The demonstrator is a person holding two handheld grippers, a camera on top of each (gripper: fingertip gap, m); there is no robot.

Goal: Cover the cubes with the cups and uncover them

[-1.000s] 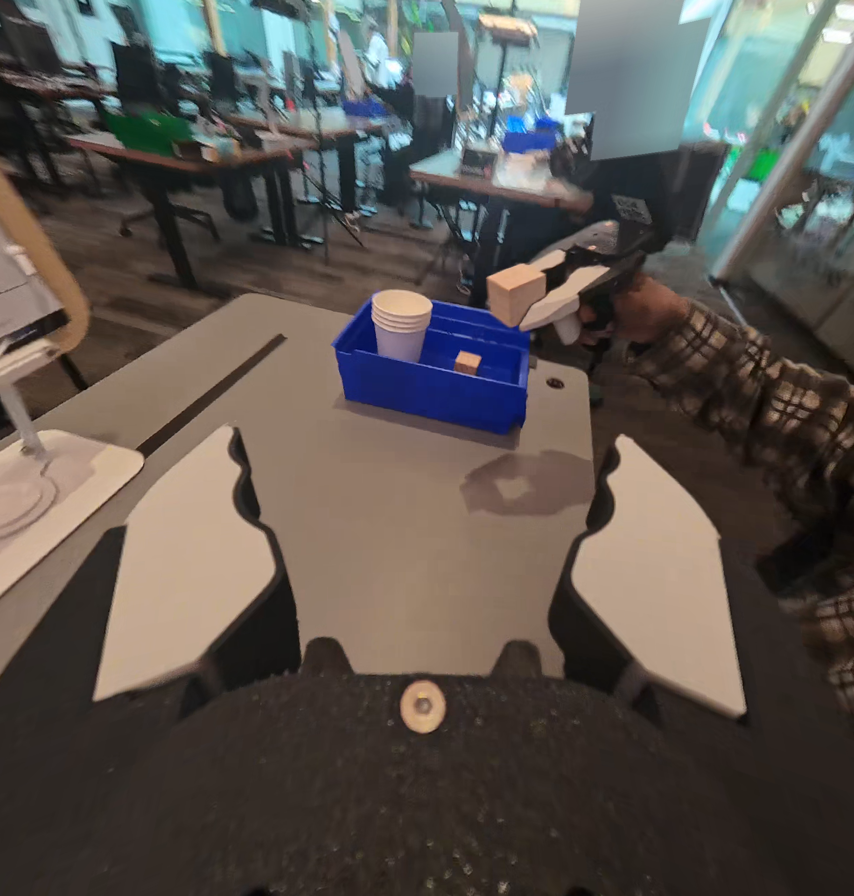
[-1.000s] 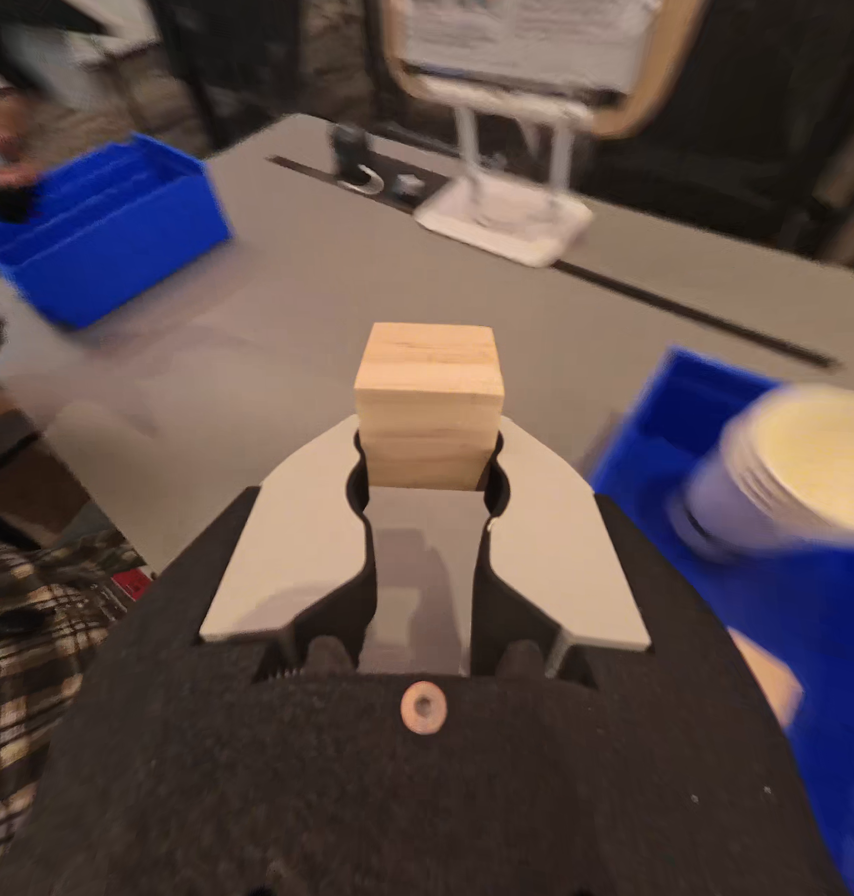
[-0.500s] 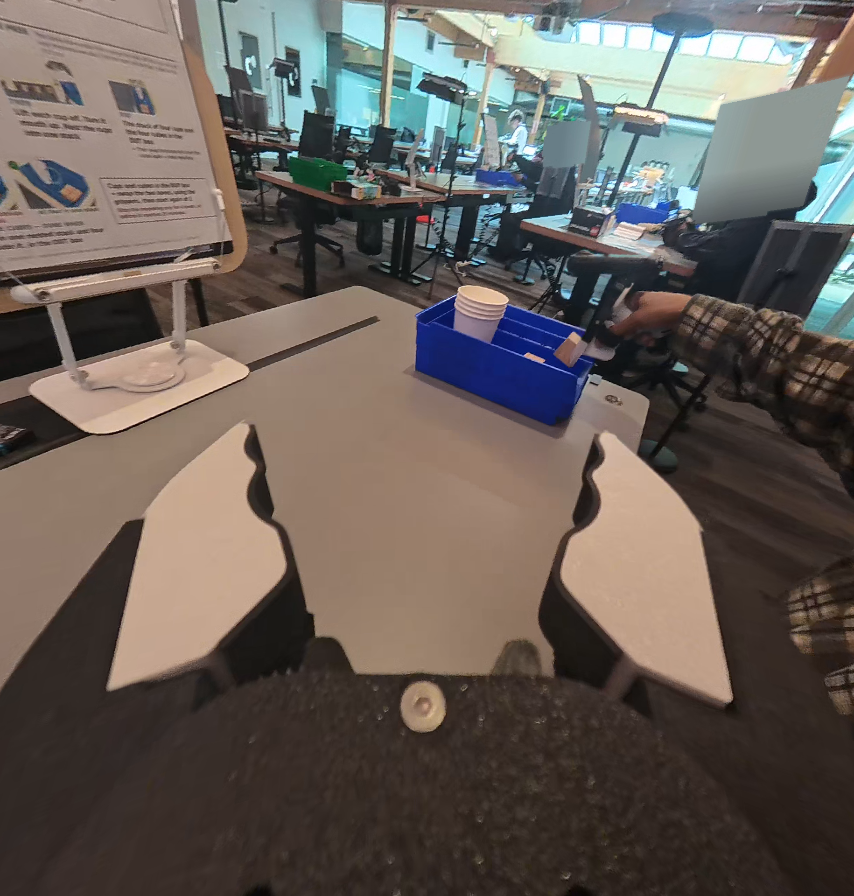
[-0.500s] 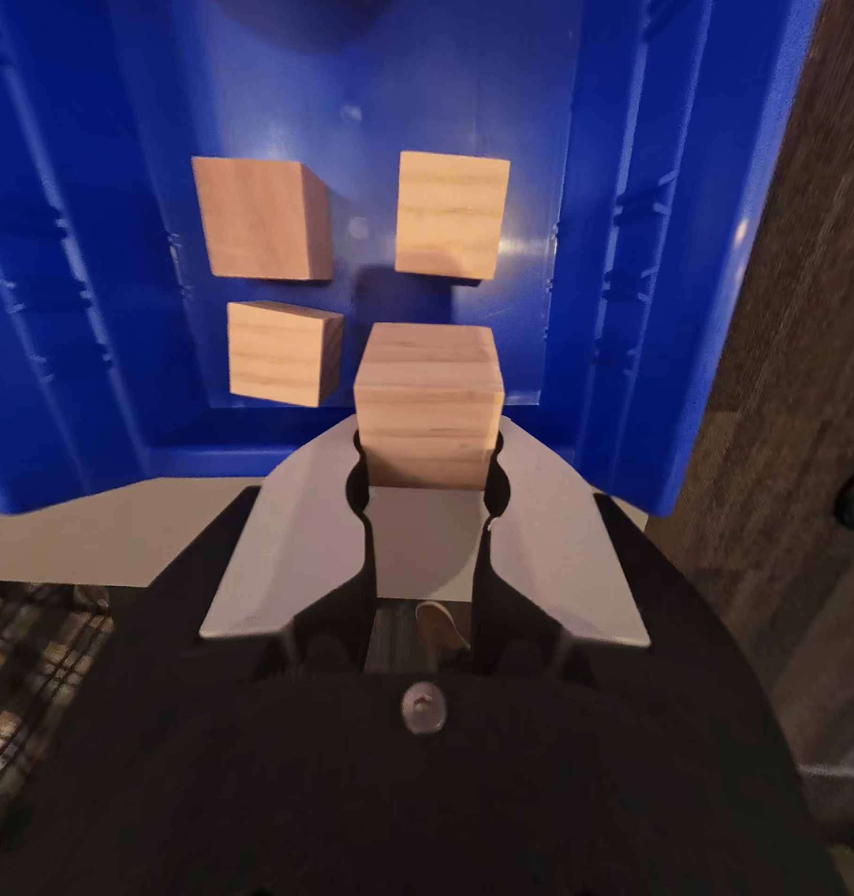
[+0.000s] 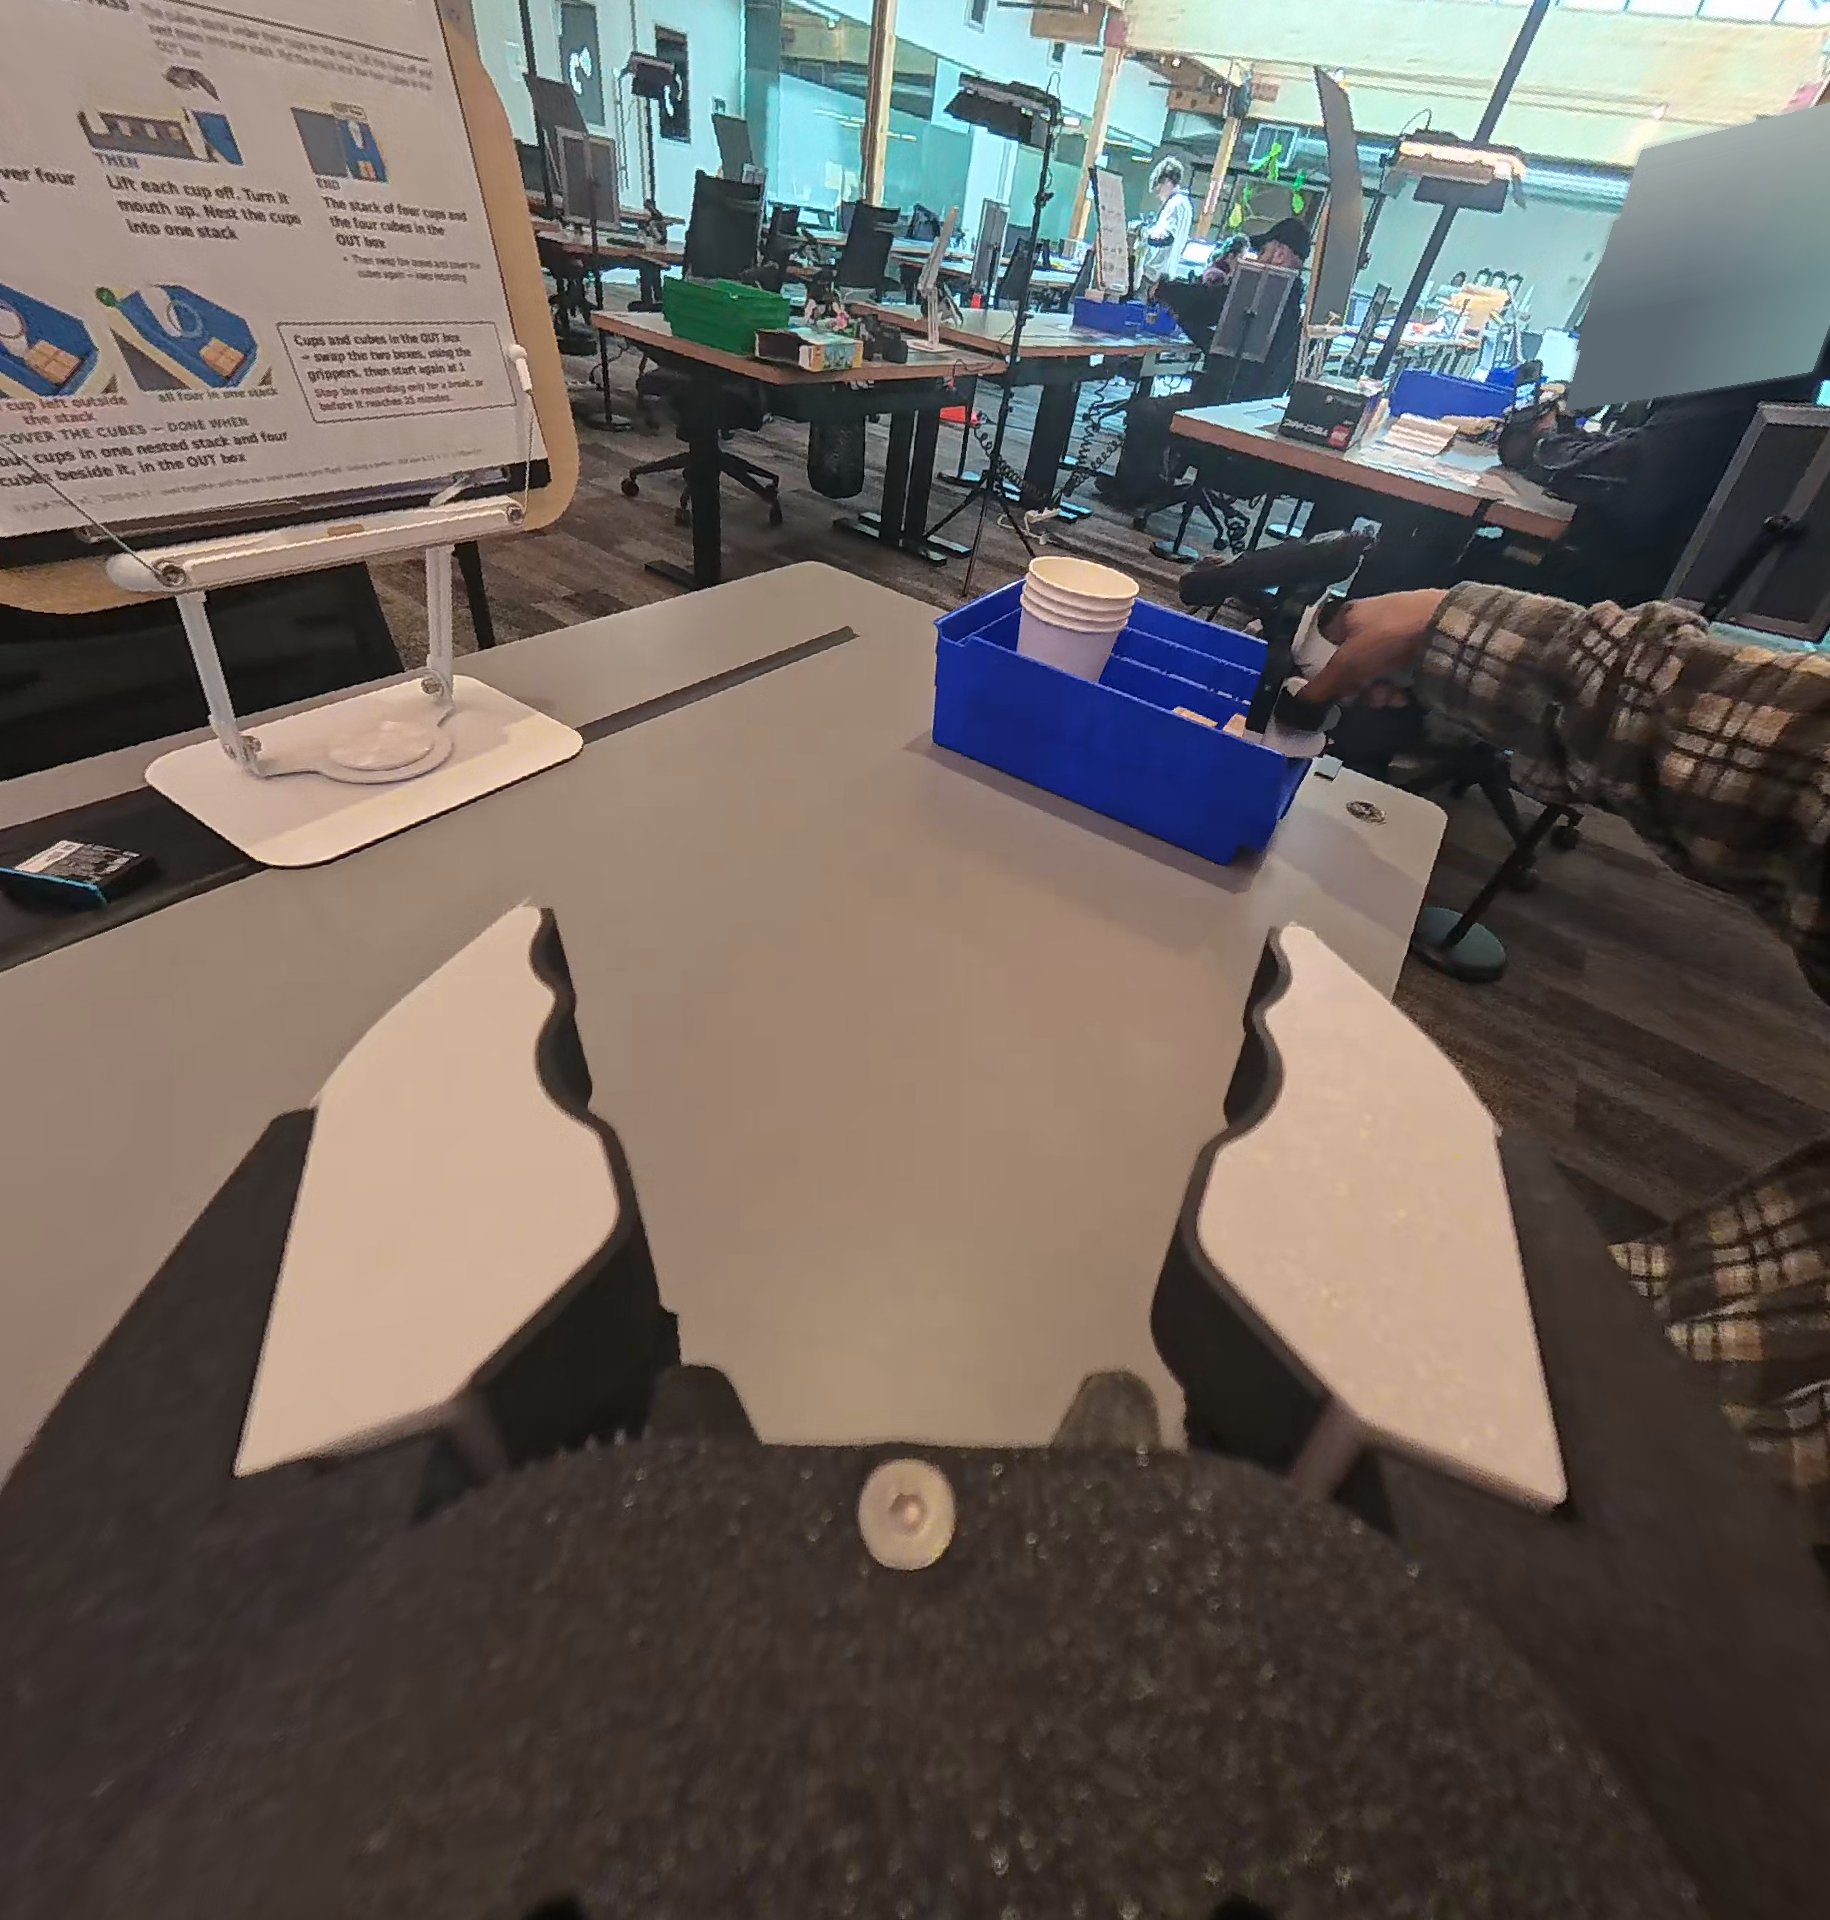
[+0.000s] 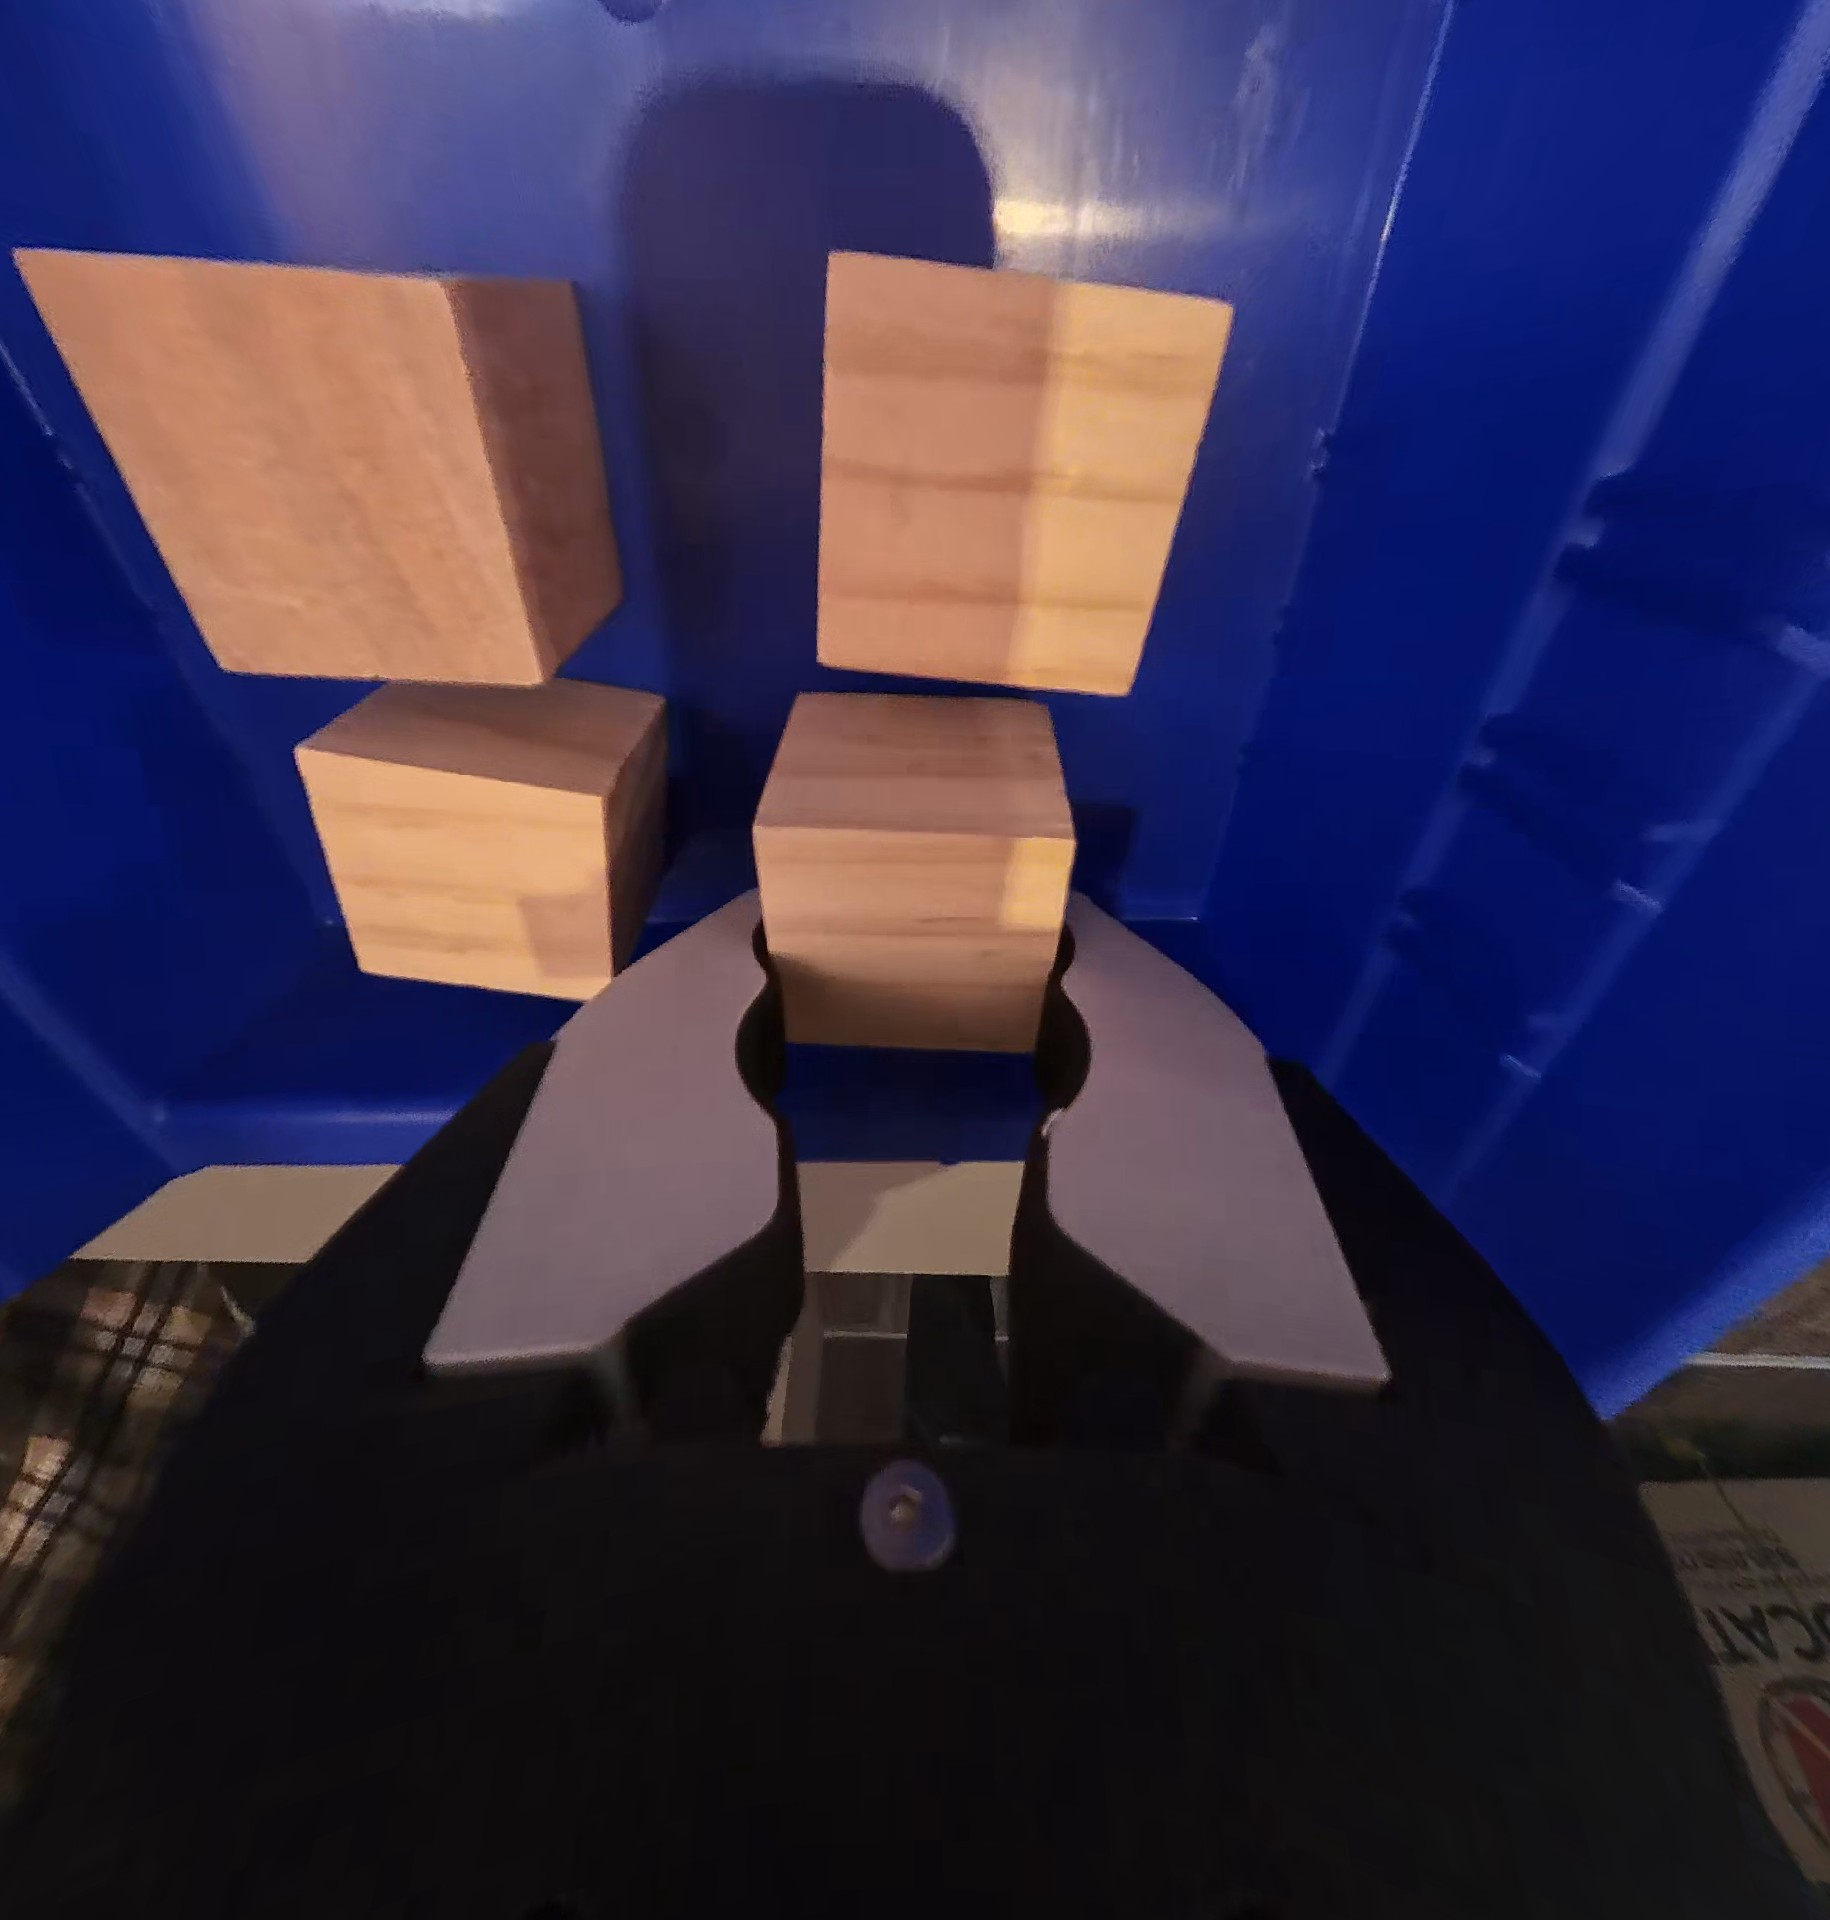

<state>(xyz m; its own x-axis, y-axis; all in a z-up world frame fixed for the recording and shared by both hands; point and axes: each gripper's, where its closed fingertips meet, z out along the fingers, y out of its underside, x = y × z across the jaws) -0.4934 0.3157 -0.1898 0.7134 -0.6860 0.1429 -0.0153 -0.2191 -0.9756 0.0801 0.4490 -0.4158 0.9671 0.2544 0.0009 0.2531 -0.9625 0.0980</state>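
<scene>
My right gripper (image 6: 913, 940) points down into the blue bin (image 6: 1513, 520) and is shut on a wooden cube (image 6: 911, 862), held low near the bin floor. Three other wooden cubes lie on the bin floor: one far left (image 6: 308, 468), one far right (image 6: 1015, 468), one near left (image 6: 475, 842). In the left wrist view the right gripper (image 5: 1290, 707) reaches into the blue bin (image 5: 1098, 748), which also holds a nested stack of white cups (image 5: 1075, 618). My left gripper (image 5: 906, 1039) is open and empty above the grey table (image 5: 786, 831).
A document stand with an instruction sheet (image 5: 225, 260) on a white base (image 5: 371, 758) is at the table's far left. A small dark device (image 5: 69, 871) lies on a black strip at the left edge. A plaid sleeve (image 5: 1638, 727) reaches in from the right.
My right gripper has swung over the bin and lowered the cube down among the three others. My left gripper has drawn back from the bin and stayed open.
</scene>
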